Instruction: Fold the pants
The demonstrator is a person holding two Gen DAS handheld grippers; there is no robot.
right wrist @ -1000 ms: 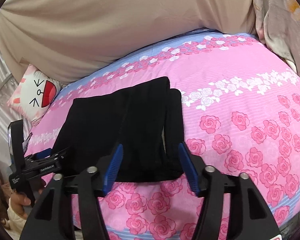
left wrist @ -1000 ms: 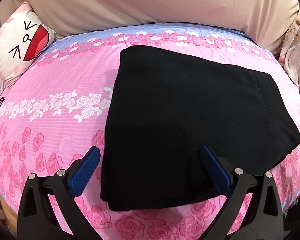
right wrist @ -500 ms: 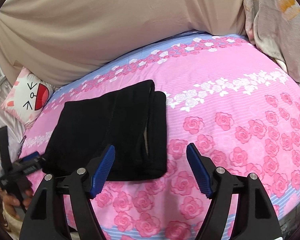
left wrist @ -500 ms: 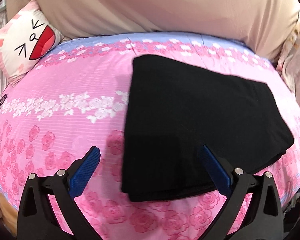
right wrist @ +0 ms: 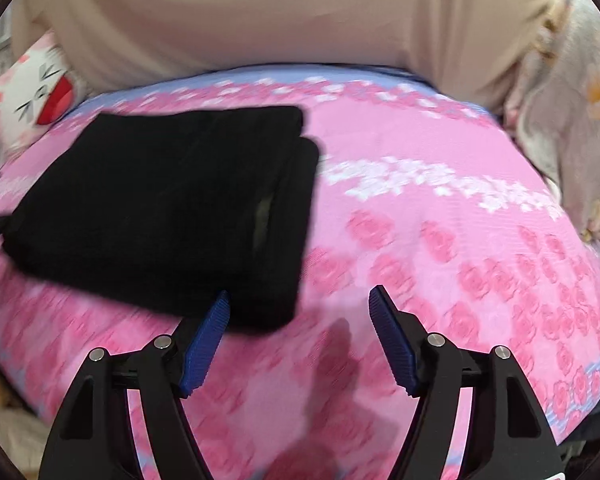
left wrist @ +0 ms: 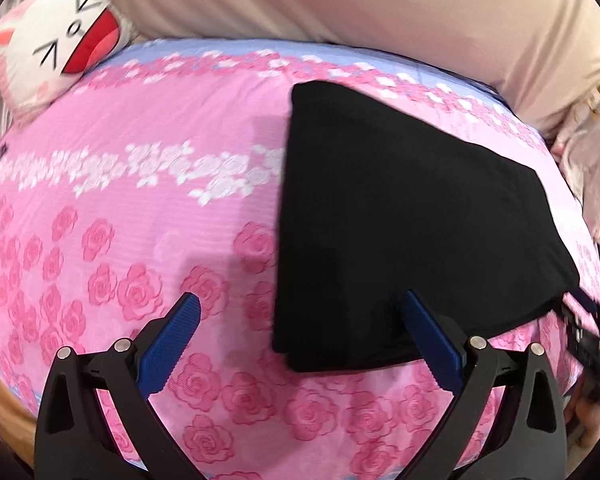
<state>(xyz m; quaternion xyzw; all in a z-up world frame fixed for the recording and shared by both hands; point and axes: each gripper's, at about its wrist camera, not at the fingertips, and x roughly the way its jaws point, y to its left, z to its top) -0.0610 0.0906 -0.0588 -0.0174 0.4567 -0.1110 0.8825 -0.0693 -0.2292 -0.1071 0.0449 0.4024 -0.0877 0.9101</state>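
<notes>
Black pants (left wrist: 400,216) lie folded into a thick rectangle on the pink rose-print bedspread (left wrist: 140,208). In the left wrist view my left gripper (left wrist: 300,300) hangs open and wide over their near left corner, the right blue pad (left wrist: 428,336) above the cloth and the left pad over bare sheet. In the right wrist view, which is blurred, the pants (right wrist: 172,200) show stacked layers at their right edge. My right gripper (right wrist: 300,296) is closing over their near right corner, and its pads touch no cloth. A dark blurred tool (left wrist: 592,332) shows by the pants' right corner.
A white cartoon-face pillow (left wrist: 52,40) lies at the far left. A beige cover (left wrist: 340,8) bulges along the back of the bed. Pale floral bedding (right wrist: 572,128) is heaped at the right. The bed's near edge (right wrist: 592,372) runs just under the grippers.
The left gripper has slid left, so the pants now sit further right in its view. The right gripper has dropped closer to the bed and shifted towards the pants' right corner, jaws wider than at first.
</notes>
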